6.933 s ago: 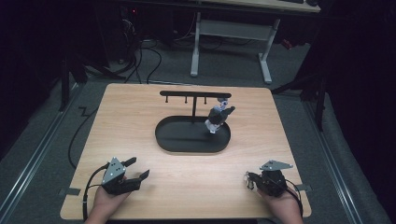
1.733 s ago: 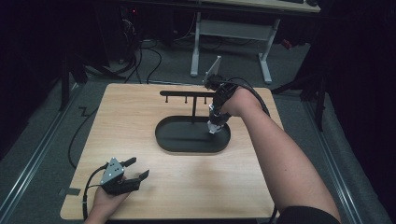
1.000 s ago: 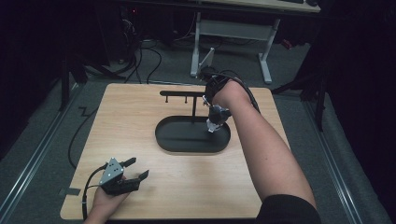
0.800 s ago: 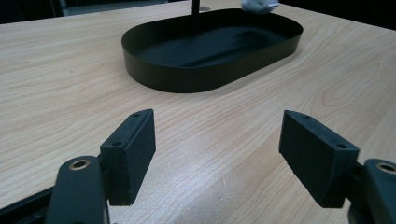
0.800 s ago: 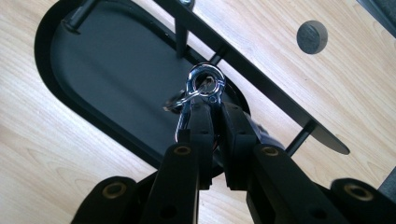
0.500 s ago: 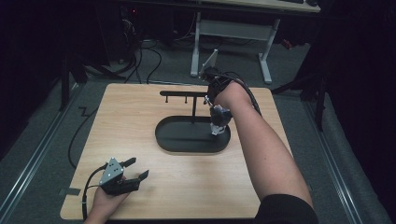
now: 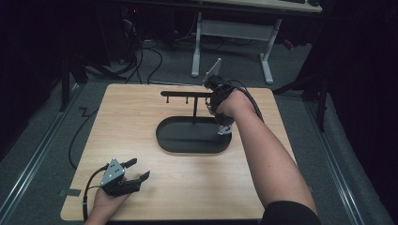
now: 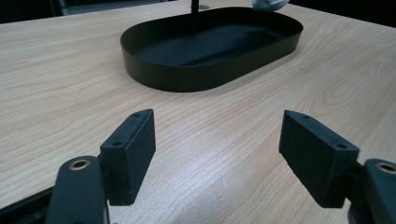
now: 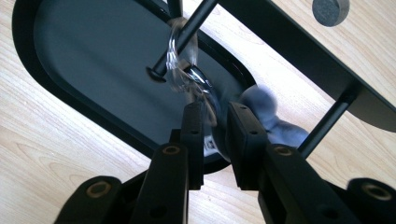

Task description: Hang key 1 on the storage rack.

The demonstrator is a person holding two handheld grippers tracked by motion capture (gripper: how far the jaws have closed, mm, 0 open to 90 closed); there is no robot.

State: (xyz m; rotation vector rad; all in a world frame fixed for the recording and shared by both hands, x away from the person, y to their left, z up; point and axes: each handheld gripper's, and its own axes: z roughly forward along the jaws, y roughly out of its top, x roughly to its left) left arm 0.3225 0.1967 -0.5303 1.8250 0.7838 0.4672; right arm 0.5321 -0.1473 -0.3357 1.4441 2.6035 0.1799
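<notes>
Hanging by its clear ring (image 9: 180, 56) on a peg (image 9: 184, 35) of the black rack (image 7: 185, 94) at upper centre, the keychain (image 9: 266, 116) sat between the right gripper (image 9: 215, 123)'s just-loosening jaws, while the left gripper (image 8: 217, 149) gaped empty lower left.

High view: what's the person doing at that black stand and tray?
A person is hanging a keychain on the black stand's peg with the right gripper. Its clear ring loops over the peg, and a grey plush charm dangles above the oval tray. The fingers have just been opening, with the metal ring between them, so it seems to be letting go. The left gripper rests open on the wooden table, holding nothing.
</notes>
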